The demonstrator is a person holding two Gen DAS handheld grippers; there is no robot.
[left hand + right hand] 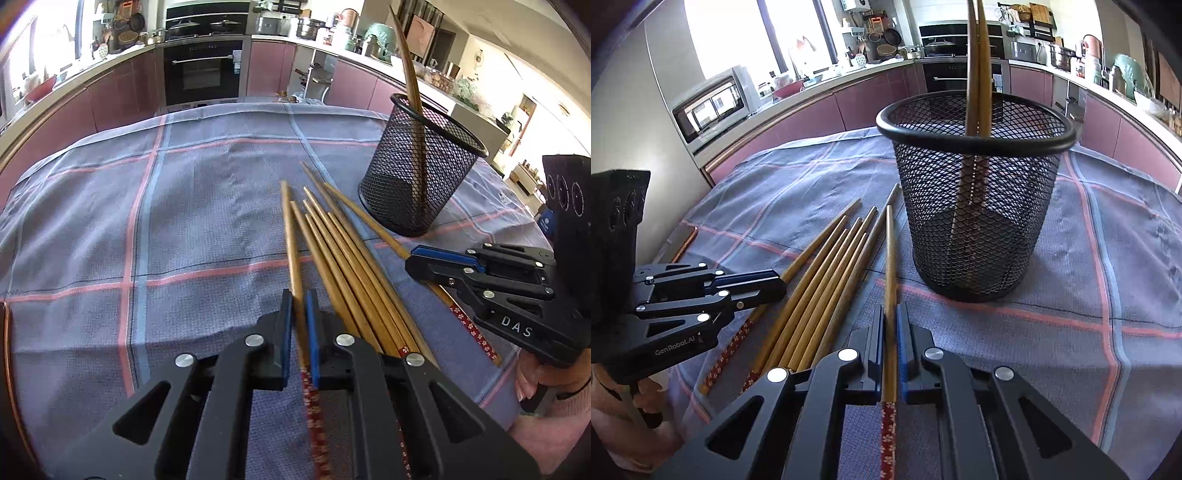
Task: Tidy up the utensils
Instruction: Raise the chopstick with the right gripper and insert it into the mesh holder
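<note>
Several bamboo chopsticks (343, 258) with red flowered ends lie fanned on the cloth. My left gripper (298, 325) is shut on the leftmost chopstick (293, 243) near its patterned end. My right gripper (891, 332) is shut on the rightmost chopstick (891, 266), which points toward the black mesh cup (975, 221). Two chopsticks (979, 66) stand upright in that cup. From the left wrist view the right gripper (417, 260) sits low beside the mesh cup (417, 177). In the right wrist view the left gripper (775, 286) lies over the loose chopsticks (820, 288).
A blue-grey plaid cloth (147, 221) covers the round table, whose copper rim (9, 369) shows at the left. A person's hand (535, 376) holds the right gripper's handle. Kitchen counters, an oven (203, 70) and a microwave (713, 103) stand beyond the table.
</note>
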